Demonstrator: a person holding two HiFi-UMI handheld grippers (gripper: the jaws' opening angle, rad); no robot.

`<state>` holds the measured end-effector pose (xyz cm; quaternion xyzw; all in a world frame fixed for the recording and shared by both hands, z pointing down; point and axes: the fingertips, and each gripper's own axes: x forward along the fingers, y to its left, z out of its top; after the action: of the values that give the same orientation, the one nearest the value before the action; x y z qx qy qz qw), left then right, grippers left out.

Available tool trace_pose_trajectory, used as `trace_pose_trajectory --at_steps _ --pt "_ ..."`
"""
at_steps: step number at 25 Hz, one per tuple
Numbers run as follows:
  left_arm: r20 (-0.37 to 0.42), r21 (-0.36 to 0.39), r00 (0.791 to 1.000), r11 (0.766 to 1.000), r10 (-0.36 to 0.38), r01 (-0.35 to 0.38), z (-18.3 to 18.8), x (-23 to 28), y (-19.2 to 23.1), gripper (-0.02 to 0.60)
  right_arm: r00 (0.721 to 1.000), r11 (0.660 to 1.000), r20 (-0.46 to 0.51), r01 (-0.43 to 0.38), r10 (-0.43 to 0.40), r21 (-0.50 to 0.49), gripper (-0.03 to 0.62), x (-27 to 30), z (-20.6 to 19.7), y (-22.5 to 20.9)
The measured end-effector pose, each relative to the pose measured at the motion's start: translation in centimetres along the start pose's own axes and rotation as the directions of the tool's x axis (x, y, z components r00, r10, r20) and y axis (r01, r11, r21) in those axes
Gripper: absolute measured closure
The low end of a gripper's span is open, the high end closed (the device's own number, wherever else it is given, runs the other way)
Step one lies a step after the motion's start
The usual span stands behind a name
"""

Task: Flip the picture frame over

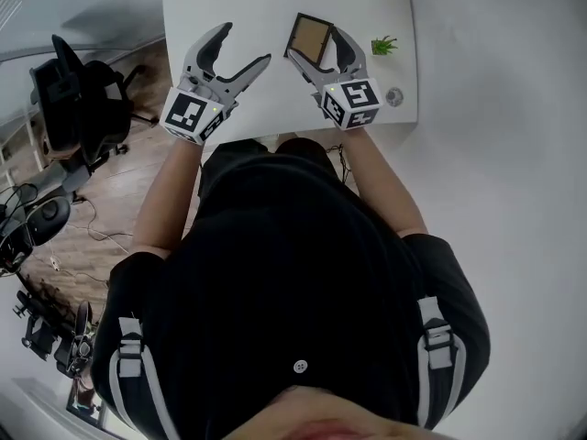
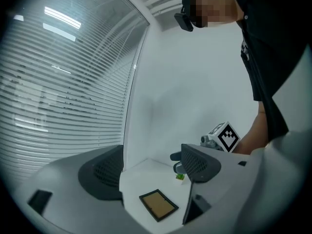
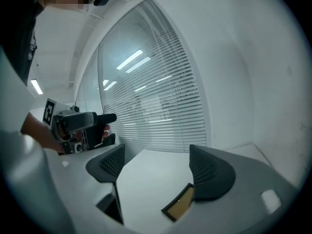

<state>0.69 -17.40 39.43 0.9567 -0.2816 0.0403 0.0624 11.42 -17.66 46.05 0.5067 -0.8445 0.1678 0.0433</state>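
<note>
A small picture frame with a dark border and a tan brown face lies flat on the white table. My right gripper hovers open just over its near edge, one jaw covering its right side in the right gripper view, where the frame peeks out below the jaw. My left gripper is open to the left of the frame, nothing between its jaws. In the left gripper view the frame lies between the jaws, farther out on the table.
A tiny green potted plant stands right of the frame, with a small round grey object near the table's right front corner. A black office chair sits left of the table. Window blinds run behind the table.
</note>
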Motion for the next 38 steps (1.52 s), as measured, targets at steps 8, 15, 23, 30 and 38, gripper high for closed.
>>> trace_pose_trajectory --at_steps 8,15,23,30,38 --pt "-0.018 -0.036 0.995 0.995 -0.096 0.096 -2.4 1.0 2.3 0.209 0.979 0.978 -0.077 0.196 -0.190 0.071 0.171 3.6 -5.2 -2.2" --pt "-0.031 -0.057 0.988 0.987 -0.154 0.152 -4.9 1.2 5.7 0.209 0.921 0.924 -0.147 0.375 -0.362 0.074 0.185 6.4 -9.4 -3.3" --pt "-0.081 -0.079 0.983 0.984 -0.165 0.158 -8.6 2.3 7.8 0.209 0.832 0.858 -0.286 0.510 -0.476 0.057 0.235 7.9 -15.6 -4.4" --pt "-0.135 -0.104 0.980 0.986 -0.145 0.131 -12.4 2.7 9.4 0.209 0.768 0.806 -0.389 0.584 -0.509 0.098 0.263 9.1 -19.9 -4.9" --pt "-0.173 -0.132 0.975 0.984 -0.140 0.118 -15.2 2.9 10.1 0.209 0.713 0.759 -0.443 0.643 -0.543 0.105 0.307 9.9 -22.4 -5.6"
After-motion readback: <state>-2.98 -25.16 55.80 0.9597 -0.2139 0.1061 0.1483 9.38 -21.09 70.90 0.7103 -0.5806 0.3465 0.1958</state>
